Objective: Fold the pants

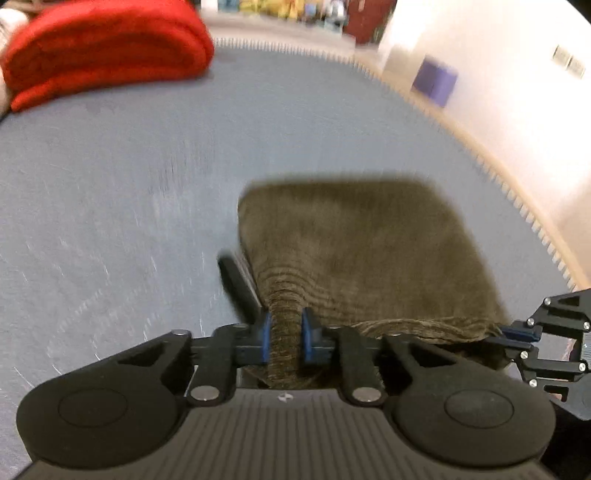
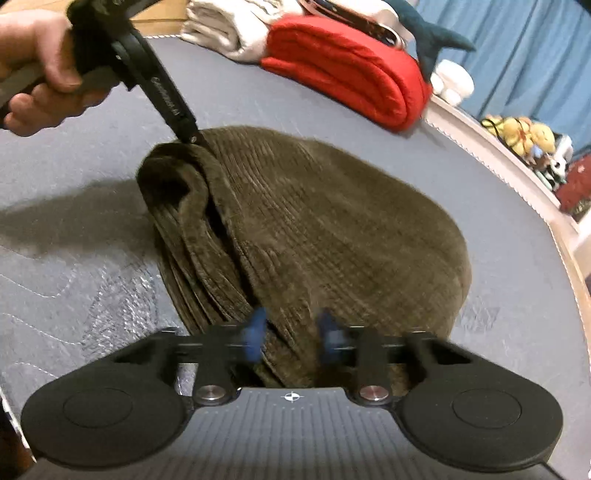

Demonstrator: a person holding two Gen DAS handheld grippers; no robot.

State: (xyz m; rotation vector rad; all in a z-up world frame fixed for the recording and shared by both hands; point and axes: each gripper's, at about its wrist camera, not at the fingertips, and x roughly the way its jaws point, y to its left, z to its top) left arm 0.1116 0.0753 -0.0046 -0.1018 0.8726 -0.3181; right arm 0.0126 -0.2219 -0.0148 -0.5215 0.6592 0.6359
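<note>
The olive-brown corduroy pants [image 1: 362, 251] lie folded into a thick pad on the blue-grey mattress [image 1: 110, 192]. My left gripper [image 1: 287, 336] is shut on a bunched ridge of the cloth at the pad's near left corner. A black strip [image 1: 236, 284] lies along the left edge. In the right wrist view the pants [image 2: 332, 229] show stacked layers on their left side. A hand [image 2: 37, 66] holds the left gripper [image 2: 194, 140] at the far corner. My right gripper [image 2: 291, 332] is blurred, its pads set on the near edge; from the left it [image 1: 517, 334] looks pinched on that edge.
A folded red blanket [image 2: 351, 70] lies at the far side of the mattress, with white towels [image 2: 221, 33] and a shark plush [image 2: 432, 37] behind it. Yellow toys [image 2: 524, 136] sit past the fringed mattress edge [image 2: 517, 177]. A purple box [image 1: 436, 81] stands by the wall.
</note>
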